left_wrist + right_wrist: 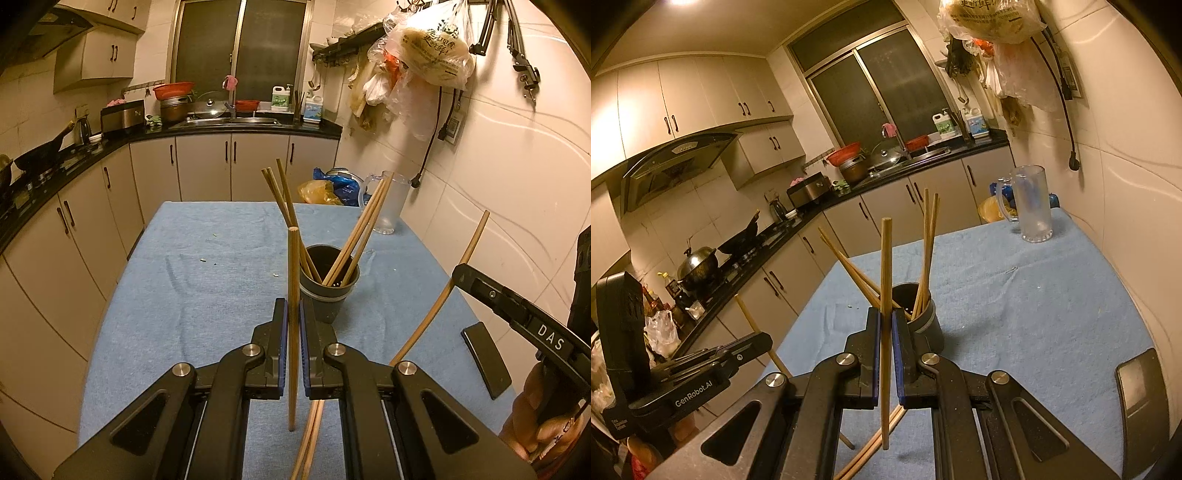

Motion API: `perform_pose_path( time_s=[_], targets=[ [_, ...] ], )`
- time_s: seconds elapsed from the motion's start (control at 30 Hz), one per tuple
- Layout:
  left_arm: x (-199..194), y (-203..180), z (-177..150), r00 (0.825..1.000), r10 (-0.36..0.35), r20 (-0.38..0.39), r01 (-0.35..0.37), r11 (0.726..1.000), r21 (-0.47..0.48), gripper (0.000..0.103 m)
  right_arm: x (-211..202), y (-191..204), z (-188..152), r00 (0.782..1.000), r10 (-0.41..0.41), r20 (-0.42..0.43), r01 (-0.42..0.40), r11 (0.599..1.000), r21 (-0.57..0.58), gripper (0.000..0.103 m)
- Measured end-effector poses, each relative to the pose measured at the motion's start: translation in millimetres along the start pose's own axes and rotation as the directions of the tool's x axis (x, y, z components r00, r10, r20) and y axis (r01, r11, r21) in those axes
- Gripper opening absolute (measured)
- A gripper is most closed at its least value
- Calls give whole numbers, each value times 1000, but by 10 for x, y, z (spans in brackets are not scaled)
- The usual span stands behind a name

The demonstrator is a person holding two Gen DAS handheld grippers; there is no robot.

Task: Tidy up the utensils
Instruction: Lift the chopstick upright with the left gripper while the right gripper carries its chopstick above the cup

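Observation:
In the left wrist view my left gripper (293, 308) is shut on a wooden chopstick (293, 258) that stands upright between the blue pads. Just beyond it, on the blue cloth, sits a dark round cup (332, 306) with several chopsticks leaning out of it. My right gripper (458, 274) comes in from the right, clamped on a second chopstick (474, 240). The right wrist view shows that gripper (885, 317) shut on its upright chopstick (885, 258), close before the cup (932, 326). The left gripper (762, 341) is at the left with its stick (748, 314). Two loose chopsticks (871, 446) lie on the cloth under the grippers.
A frosted glass mug (391, 203) stands at the table's far right corner near the tiled wall. A black phone (487, 358) lies on the cloth at the right edge. Plastic bags (332, 188) sit behind the table. Kitchen counter and cabinets run along the left and back.

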State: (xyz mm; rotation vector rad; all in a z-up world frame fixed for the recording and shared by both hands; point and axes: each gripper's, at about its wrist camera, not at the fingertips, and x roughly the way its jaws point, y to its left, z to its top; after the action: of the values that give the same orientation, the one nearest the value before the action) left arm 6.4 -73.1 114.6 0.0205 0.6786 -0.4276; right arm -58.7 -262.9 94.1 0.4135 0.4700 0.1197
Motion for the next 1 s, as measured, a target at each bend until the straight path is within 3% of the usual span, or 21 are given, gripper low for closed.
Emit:
perform_pose_path(
  time_s=[1.0],
  targets=[
    [48, -21, 119, 1000, -2, 9, 2, 1000, 20, 6, -27, 34, 275, 999, 4, 54, -4, 1000, -14, 7]
  ],
)
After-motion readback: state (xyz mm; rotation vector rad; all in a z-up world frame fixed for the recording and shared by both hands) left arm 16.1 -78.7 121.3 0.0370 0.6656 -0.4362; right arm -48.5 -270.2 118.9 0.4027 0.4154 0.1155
